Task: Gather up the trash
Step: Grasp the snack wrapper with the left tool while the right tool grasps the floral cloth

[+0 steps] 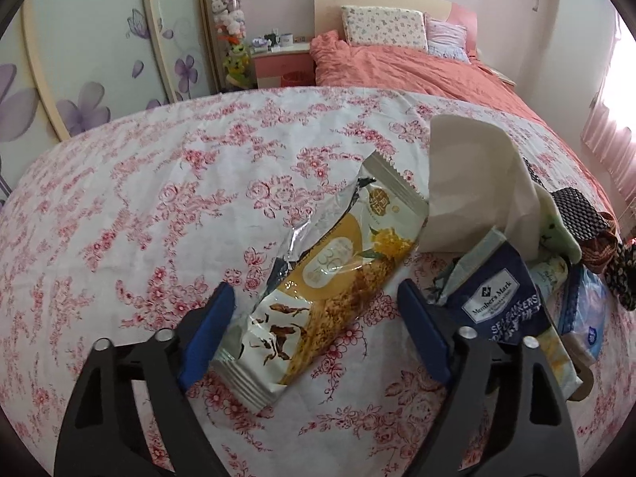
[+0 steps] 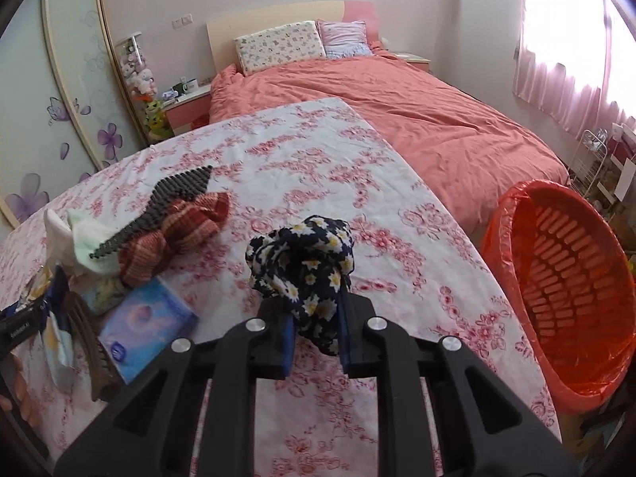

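**Left fingers wide around snack wrapper; right fingers clamped on floral cloth**

Left wrist view: your left gripper point(image 1: 318, 310) has its blue fingers point(image 1: 423, 334) spread wide, either side of a gold-and-white snack wrapper point(image 1: 318, 282) lying flat on the rose-print worktop point(image 1: 139, 198), lower centre of the frame. The left finger looks to touch the wrapper's edge; the right one stands apart. Wrapper print shows "30"; the rest is unreadable. Just right of it, a navy packet point(image 1: 501, 306) reads "Member's Mark". A white tissue point(image 1: 469, 183) stands behind it.

Right wrist view: your right gripper point(image 2: 316, 334) holds a navy daisy-print cloth point(image 2: 306, 266), bunched between narrow fingers, frame centre. The red-lined trash basket point(image 2: 564, 286) sits at right, beside the worktop edge. A blue tissue pack point(image 2: 147, 326) lies lower left; its logo is too blurred to read.
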The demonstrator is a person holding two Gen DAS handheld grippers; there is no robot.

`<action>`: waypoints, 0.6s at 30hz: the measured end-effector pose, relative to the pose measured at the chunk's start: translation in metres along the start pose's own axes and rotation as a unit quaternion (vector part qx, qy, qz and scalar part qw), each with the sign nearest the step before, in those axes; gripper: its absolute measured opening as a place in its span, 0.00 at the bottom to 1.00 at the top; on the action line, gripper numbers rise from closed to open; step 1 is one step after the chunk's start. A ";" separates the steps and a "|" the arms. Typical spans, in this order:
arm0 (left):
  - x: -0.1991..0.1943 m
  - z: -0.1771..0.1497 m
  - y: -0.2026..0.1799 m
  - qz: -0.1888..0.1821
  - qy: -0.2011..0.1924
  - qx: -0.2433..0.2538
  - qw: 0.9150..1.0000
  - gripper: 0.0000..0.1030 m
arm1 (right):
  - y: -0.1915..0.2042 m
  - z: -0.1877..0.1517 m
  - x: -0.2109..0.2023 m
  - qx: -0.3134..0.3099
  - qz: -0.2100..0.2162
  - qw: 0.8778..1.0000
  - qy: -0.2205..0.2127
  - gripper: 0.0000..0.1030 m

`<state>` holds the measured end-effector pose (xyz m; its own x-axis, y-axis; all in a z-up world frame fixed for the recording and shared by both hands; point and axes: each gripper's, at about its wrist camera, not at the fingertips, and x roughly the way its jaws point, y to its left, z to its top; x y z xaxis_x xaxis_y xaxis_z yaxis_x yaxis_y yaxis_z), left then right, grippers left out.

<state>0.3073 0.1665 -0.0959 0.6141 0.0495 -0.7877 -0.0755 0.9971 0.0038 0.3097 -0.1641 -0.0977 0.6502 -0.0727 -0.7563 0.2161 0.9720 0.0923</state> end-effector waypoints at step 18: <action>-0.010 -0.009 -0.005 0.010 0.005 -0.001 1.000 0.54 | -0.005 -0.006 -0.006 -0.001 0.003 1.000 -0.002 0.17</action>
<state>0.2947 0.1606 -0.0938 0.6042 0.0679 -0.7939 -0.0883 0.9959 0.0180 0.3007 -0.1671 -0.0975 0.6540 -0.0670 -0.7535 0.2099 0.9730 0.0957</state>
